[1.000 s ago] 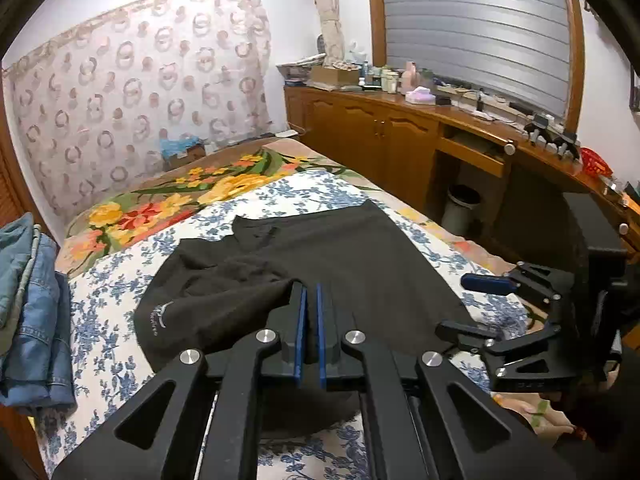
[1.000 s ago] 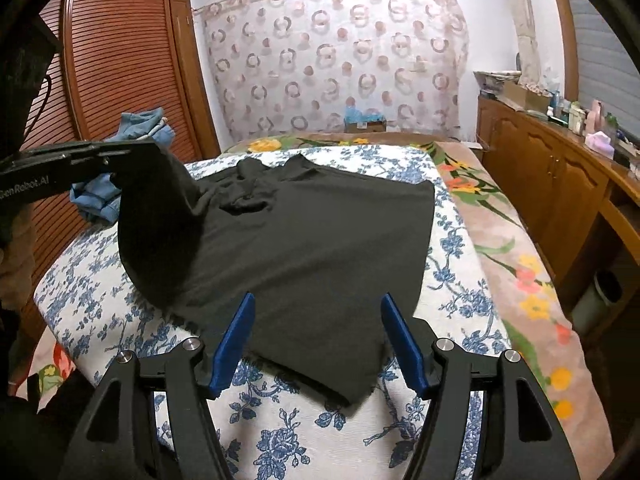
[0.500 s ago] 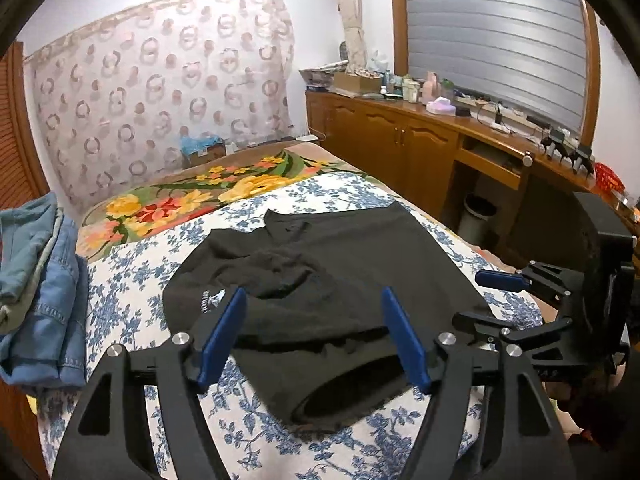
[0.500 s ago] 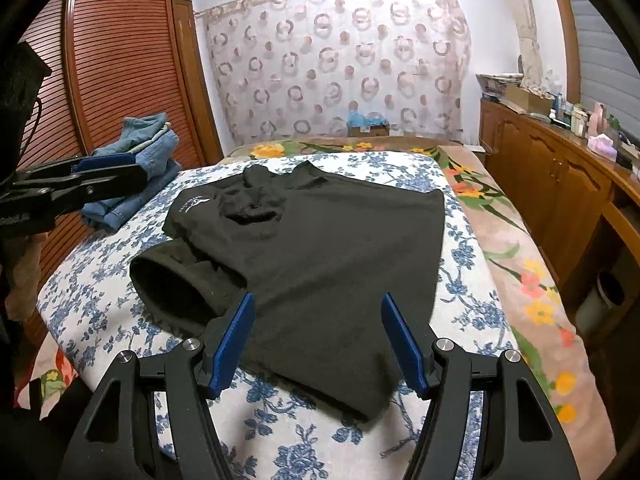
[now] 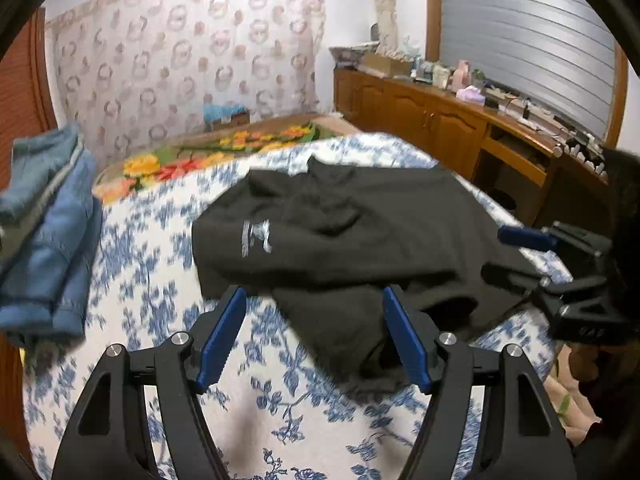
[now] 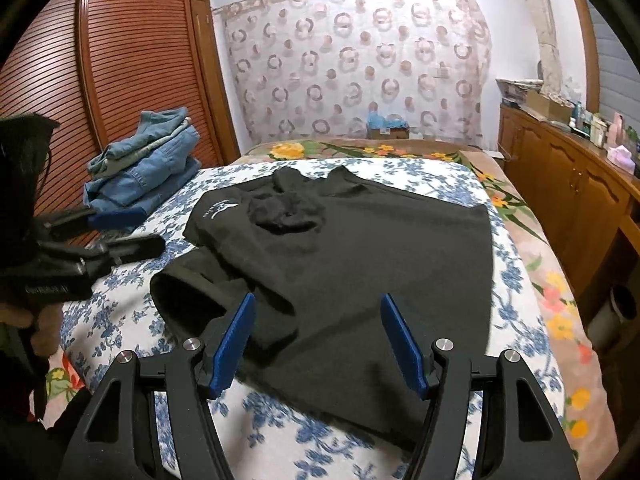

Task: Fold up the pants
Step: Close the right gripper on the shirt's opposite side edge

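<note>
Black pants [image 6: 360, 264] spread flat on floral bed [image 6: 512, 280], one leg folded over. Left gripper [image 5: 314, 332] spread, empty; right gripper [image 6: 318, 340] spread, closing slightly, pinching nothing.

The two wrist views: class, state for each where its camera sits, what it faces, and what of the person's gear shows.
Left wrist: behind the open left gripper, facing the black pants on the bed; right gripper at its right edge.
Right wrist: behind the open right gripper, facing the pants; left gripper at its left edge.
Shared: pants, bed, folded jeans.
</note>
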Demonstrator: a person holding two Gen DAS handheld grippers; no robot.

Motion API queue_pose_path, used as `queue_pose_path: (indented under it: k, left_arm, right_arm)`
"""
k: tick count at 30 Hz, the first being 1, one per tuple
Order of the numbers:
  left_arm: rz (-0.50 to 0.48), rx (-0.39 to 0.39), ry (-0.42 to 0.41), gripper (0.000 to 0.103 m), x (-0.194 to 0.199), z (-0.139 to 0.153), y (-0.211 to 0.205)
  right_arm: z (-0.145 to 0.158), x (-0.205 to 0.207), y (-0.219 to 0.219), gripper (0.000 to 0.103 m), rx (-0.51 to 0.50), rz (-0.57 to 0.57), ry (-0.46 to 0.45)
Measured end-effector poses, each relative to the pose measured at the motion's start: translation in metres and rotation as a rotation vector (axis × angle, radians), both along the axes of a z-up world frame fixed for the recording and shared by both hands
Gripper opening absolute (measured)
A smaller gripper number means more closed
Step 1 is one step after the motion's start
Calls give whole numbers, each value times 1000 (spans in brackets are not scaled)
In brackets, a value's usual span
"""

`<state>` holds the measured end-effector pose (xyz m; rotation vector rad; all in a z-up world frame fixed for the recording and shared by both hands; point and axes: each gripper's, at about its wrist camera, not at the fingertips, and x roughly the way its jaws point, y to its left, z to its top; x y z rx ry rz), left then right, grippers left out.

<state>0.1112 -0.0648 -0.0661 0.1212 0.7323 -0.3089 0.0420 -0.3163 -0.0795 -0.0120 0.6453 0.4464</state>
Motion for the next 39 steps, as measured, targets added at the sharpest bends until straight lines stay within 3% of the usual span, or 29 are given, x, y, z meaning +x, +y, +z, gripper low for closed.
queue_pose_path:
  k: [10,17,22,31,37,39]
  left_arm:
    - [-3,20,94,72,-2,-40,1]
    - [0,-2,102,72,-3,-42,5]
    - [3,-14,108,72,-2,-43,7]
    - [7,-32,112,72,-2,-44,10]
    - [14,-41,101,72,-3,-44,12]
    - [14,-46,96,72,-4,-43,13]
  right_arm:
    - [-11,12,20,54,-22,24,42]
    - [-17,10,32,50,-48,53,64]
    - [-23,11,36,40,-53,70,94]
    - [-24,16,30,38,-31,69,127]
    - [-21,12,30,12,-10,91,109]
    - [-18,10,28,9,-1,94,97]
